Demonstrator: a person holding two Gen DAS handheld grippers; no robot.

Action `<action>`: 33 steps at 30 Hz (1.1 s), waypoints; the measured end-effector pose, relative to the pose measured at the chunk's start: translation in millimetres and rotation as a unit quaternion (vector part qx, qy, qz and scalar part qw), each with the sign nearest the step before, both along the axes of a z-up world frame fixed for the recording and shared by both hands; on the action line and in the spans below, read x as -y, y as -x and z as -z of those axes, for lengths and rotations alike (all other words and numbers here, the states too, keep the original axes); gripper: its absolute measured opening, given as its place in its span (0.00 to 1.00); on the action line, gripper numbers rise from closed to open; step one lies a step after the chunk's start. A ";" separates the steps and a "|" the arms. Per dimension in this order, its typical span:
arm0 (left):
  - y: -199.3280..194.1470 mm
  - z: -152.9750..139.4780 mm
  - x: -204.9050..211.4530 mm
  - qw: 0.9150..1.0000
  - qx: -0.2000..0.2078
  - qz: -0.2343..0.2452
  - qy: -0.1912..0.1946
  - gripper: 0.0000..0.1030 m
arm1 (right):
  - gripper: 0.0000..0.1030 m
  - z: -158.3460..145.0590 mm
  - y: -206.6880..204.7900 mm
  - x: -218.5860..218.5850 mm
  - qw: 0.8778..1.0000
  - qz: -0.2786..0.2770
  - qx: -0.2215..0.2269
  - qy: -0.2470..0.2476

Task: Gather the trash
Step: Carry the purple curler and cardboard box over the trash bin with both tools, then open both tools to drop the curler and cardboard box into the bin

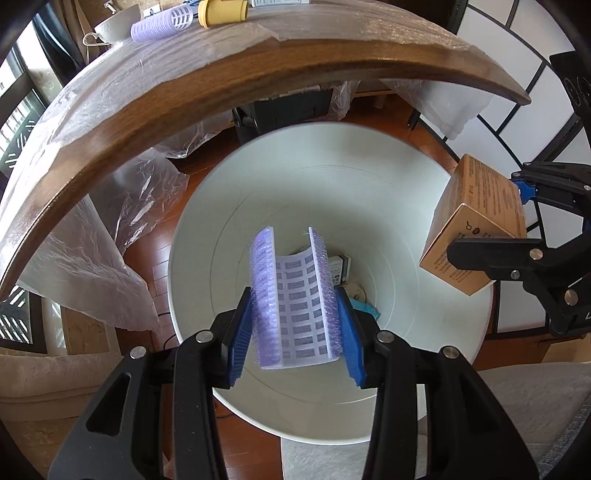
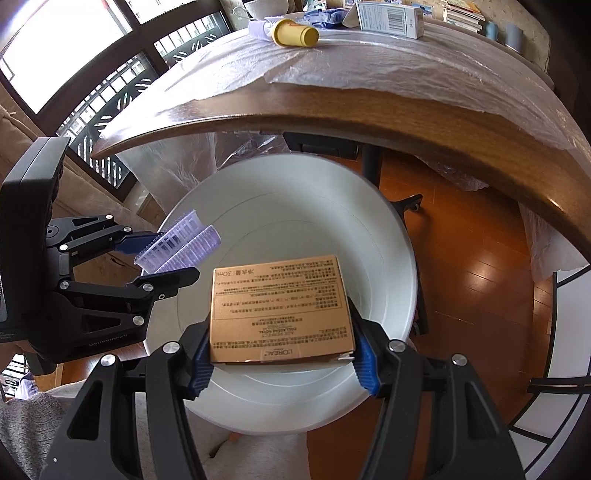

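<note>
Two hand-held claws hang over a round white bin (image 1: 388, 206) that stands on a wooden floor beside a wooden worktop (image 1: 184, 96).

The left claw (image 1: 293, 325) grips a purple hair roller (image 1: 291, 295), split open along its length, between its blue pads (image 1: 240, 332); the roller points forward over the middle of the bin's mouth. Far down inside the bin lie a small dark box (image 1: 341, 267) and some pale and turquoise scraps (image 1: 364, 301).

The right claw (image 2: 282, 354) is clamped on a tan cardboard box (image 2: 280, 295) printed with small text, holding it flat by its two side edges above the bin's opening. From the left wrist view the same box sits tilted at the bin's right rim, pinched in the black fingers (image 1: 495, 254).

The two claws are near each other but apart, the roller to the left of the box.

On the worktop, which is covered with crinkled clear plastic sheet (image 2: 369, 62), rest another purple roller (image 1: 162, 22), a yellow tube (image 2: 295, 33), a white bowl (image 1: 118, 22) and a white carton with a barcode (image 2: 391, 16).
</note>
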State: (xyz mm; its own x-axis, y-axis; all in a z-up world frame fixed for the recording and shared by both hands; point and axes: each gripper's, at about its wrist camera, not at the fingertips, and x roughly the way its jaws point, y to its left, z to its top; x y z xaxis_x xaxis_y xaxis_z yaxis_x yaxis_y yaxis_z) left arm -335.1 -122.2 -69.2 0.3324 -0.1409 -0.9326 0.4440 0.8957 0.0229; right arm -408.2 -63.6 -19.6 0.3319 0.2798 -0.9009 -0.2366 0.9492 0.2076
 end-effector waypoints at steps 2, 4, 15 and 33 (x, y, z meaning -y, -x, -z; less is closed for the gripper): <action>-0.1 0.6 1.2 1.000 -0.004 0.000 -0.002 0.43 | 0.58 3.2 -2.6 -1.7 1.000 -0.001 -0.003 0.001; 0.2 2.9 1.2 1.000 -0.010 0.001 -0.002 0.43 | 0.58 6.5 -4.7 -2.5 1.000 -0.003 -0.007 0.001; 1.0 23.1 2.4 0.999 -0.044 -0.007 -0.004 0.43 | 0.58 28.7 -9.6 -7.0 0.999 -0.011 -0.030 0.006; -8.4 36.4 6.4 0.998 -0.061 -0.003 -0.022 0.43 | 0.58 44.0 -14.7 -5.9 0.999 -0.005 -0.047 0.014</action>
State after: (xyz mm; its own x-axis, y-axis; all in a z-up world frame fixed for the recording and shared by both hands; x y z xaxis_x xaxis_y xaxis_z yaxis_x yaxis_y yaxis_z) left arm -326.7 -128.6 -105.6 0.2175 -0.0971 -0.9712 0.4406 0.8976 0.0089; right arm -393.4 -57.7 -63.6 0.2417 0.2575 -0.9356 -0.2275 0.9523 0.2033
